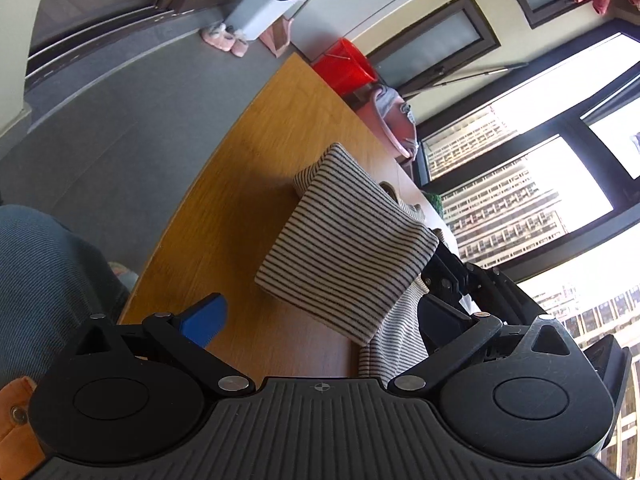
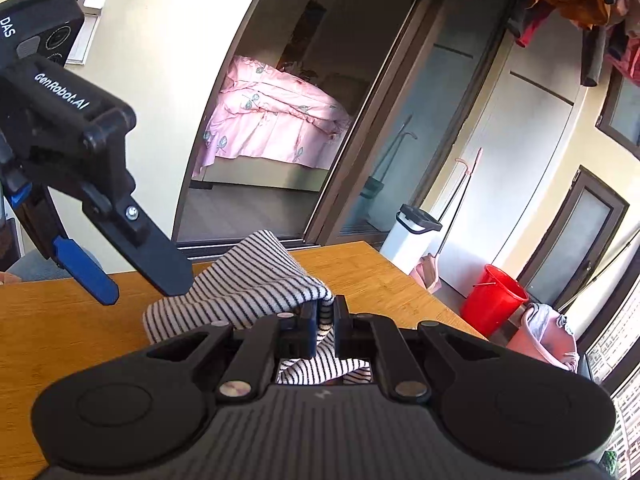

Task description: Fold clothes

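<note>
A striped black-and-white garment [image 1: 344, 240] lies folded on the wooden table [image 1: 240, 184], one edge lifted. My right gripper [image 2: 325, 320] is shut on the garment's edge [image 2: 256, 280] and holds it raised above the table. It also shows in the left wrist view [image 1: 448, 276] at the garment's right side. My left gripper [image 1: 316, 320] is open and empty, with its blue finger [image 1: 204, 320] over bare table just short of the garment. In the right wrist view the left gripper [image 2: 140, 280] hangs at the left, its jaws apart, beside the cloth.
A red bucket [image 2: 496, 300] and a pink basin [image 2: 544, 340] stand on the floor beyond the table's far edge. A white bin [image 2: 412, 236] stands by the wall. Windows [image 1: 520, 184] run along the table's right side. The person's leg [image 1: 48, 280] is at the left.
</note>
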